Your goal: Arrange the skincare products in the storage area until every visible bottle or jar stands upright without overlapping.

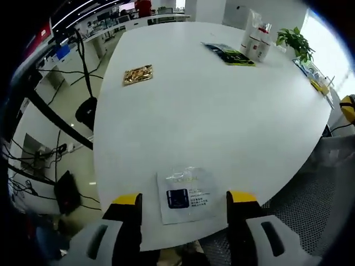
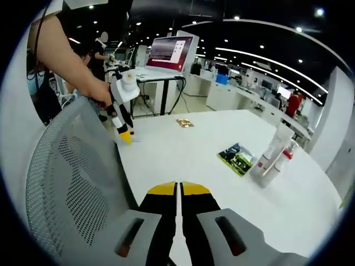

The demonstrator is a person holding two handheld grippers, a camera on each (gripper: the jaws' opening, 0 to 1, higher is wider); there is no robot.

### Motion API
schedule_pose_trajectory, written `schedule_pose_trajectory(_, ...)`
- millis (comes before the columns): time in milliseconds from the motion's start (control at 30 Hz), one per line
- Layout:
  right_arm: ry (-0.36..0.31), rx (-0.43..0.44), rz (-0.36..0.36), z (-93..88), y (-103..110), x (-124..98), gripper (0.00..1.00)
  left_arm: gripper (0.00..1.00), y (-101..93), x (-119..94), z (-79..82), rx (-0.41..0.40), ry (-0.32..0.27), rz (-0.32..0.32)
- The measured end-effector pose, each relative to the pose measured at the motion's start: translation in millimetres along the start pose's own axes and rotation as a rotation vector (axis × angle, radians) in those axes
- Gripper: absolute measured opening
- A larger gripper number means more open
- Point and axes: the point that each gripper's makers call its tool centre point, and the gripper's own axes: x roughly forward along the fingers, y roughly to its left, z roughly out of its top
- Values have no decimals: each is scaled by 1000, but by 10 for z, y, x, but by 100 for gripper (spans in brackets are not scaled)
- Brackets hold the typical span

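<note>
White skincare bottles [image 1: 256, 42] with red markings stand bunched together at the table's far side. In the right gripper view the same bottles [image 2: 270, 155] are at the right, and one leans on another. A clear sachet [image 1: 186, 195] with a dark label lies flat at the table's near edge. My left gripper [image 1: 184, 198] is open, its yellow-tipped jaws on either side of the sachet without touching it. My right gripper [image 2: 178, 189] is shut on nothing above the table. A person's hand holds the left gripper [image 2: 123, 113] at the table's edge.
A gold packet [image 1: 137, 74] and a green-black packet [image 1: 228, 54] lie on the white table [image 1: 222, 122]. A potted plant [image 1: 295, 40] stands at the far edge. A grey mesh chair [image 2: 72, 172] is beside the table. Cables cover the floor [image 1: 61, 149].
</note>
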Motion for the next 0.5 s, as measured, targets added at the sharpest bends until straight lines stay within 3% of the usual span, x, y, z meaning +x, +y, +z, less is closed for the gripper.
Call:
schedule_pose_trajectory(33,0,-2,0,1,2,0,0,60,37,-8,-23,42,12,19)
schedule_pose_trajectory(133,-9,1,0,16,0,-7,0,57,-6,-16,-1,11,5,7)
schedule_pose_trajectory(200,-13,12,0,23,-7,-8,0,45,-42,-29,2,33,18,-1)
schedule_pose_trajectory(233,-15,22,3,27,-7,-9,0,42,-114,-14,35,58,12,-38)
schedule_pose_trajectory(267,-16,27,4,28,-4,-10,0,42,-74,-44,14,62,32,-10)
schedule_pose_trajectory(500,-20,12,16,49,45,-4,0,42,-85,-55,9,12,42,-17)
